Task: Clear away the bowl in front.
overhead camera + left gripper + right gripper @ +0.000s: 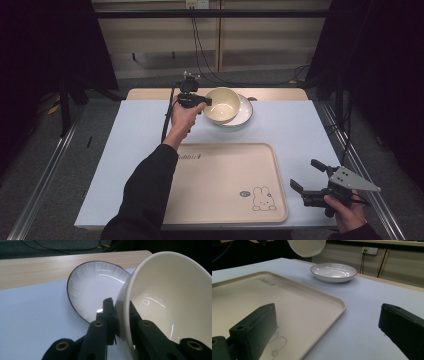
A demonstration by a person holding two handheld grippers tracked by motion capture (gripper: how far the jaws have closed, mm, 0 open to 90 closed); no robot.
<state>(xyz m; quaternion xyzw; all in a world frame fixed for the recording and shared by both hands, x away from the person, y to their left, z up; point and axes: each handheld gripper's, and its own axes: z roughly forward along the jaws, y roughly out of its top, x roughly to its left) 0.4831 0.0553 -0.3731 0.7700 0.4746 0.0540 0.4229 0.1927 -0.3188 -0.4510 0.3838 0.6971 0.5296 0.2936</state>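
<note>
A cream bowl (222, 105) hangs tilted in the air above the table's far middle, its rim pinched by my left gripper (200, 101), which is shut on it. In the left gripper view the bowl (170, 295) has one jaw inside its wall and one outside. Under and behind it rests a white plate with a dark rim (245, 112) (95, 290) (333, 272). My right gripper (307, 181) is held open near the table's right front edge, beside the beige tray (220, 200). The bowl (306, 247) shows from below in the right gripper view.
The beige tray (287, 305), with a rabbit drawing (261, 198) near its right front corner, lies on the pale blue table top (290, 130). A wooden strip (37, 267) runs along the table's far edge. Cables (200, 55) hang behind the table.
</note>
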